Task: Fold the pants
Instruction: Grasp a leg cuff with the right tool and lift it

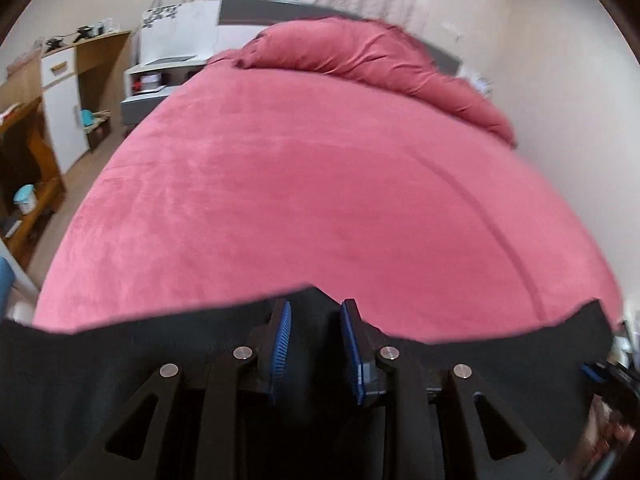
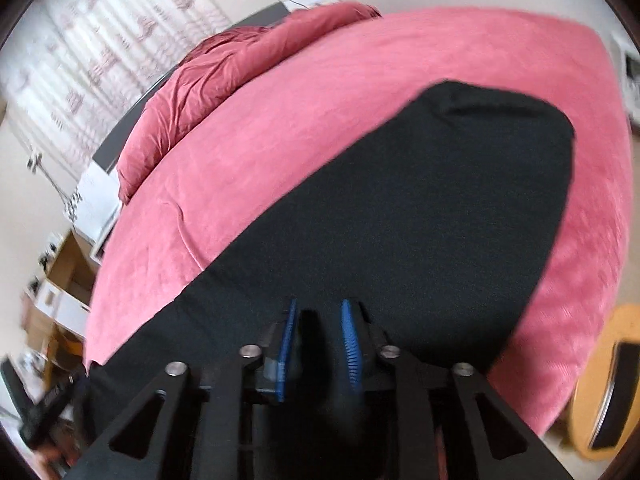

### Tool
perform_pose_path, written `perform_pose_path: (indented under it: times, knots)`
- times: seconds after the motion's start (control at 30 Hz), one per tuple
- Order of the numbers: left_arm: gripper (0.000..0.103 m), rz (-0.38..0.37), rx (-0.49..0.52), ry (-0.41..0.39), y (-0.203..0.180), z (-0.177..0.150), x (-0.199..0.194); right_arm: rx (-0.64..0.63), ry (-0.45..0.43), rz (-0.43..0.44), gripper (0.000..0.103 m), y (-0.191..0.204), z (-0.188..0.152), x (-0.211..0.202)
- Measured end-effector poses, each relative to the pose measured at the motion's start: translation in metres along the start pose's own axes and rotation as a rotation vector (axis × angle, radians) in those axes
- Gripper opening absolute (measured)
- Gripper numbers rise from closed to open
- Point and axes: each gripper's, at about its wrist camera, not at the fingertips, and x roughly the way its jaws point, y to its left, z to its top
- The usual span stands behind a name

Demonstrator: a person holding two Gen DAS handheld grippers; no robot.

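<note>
We see the black pants [image 2: 420, 216] spread across the near part of the bed [image 2: 320, 92], on its pink cover. In the right wrist view they run as one long dark band from under our right gripper [image 2: 319, 322] out toward the far side, ending in a rounded edge with a small crease. In the left wrist view their upper edge [image 1: 160, 344] crosses the bottom of the picture and rises in a peak right at our left gripper [image 1: 315, 320].

The left gripper's blue-padded fingers [image 1: 283, 332] stand narrowly apart with black cloth bunched between them; the fabric lifts there, so we read it as a grip on the pants. The right gripper's fingers [image 2: 351, 340] are also narrowly apart over dark fabric, but we cannot tell whether they pinch it.

Beyond the pants, a rumpled red duvet [image 1: 368, 56] lies heaped at the head of the bed. A wooden cabinet [image 1: 60, 100] stands at the left, patterned curtains [image 2: 100, 60] hang behind, and a round wooden stool [image 2: 612, 380] sits near the bed's corner.
</note>
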Motion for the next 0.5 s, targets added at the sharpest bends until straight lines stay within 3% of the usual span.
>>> perform_pose_path:
  times: [0.07, 0.13, 0.2, 0.47, 0.5]
  knots:
    - [0.027, -0.032, 0.036, -0.002, -0.01, -0.016, -0.014, 0.04, 0.001, 0.003, 0.026, -0.013, 0.001, -0.005]
    - [0.027, -0.05, 0.082, 0.047, -0.02, -0.037, -0.014, 0.083, 0.007, 0.019, 0.024, -0.027, 0.004, -0.006]
    - [0.027, -0.01, 0.113, 0.107, -0.024, -0.057, -0.006, 0.138, 0.002, 0.027, 0.022, -0.043, 0.009, -0.009]
    - [0.027, 0.007, 0.003, 0.105, -0.022, -0.083, -0.032, 0.132, -0.05, 0.021, 0.028, -0.071, 0.016, -0.044]
    - [0.027, -0.006, -0.005, 0.103, -0.023, -0.087, -0.038, 0.145, -0.066, 0.024, 0.037, -0.077, 0.016, -0.05]
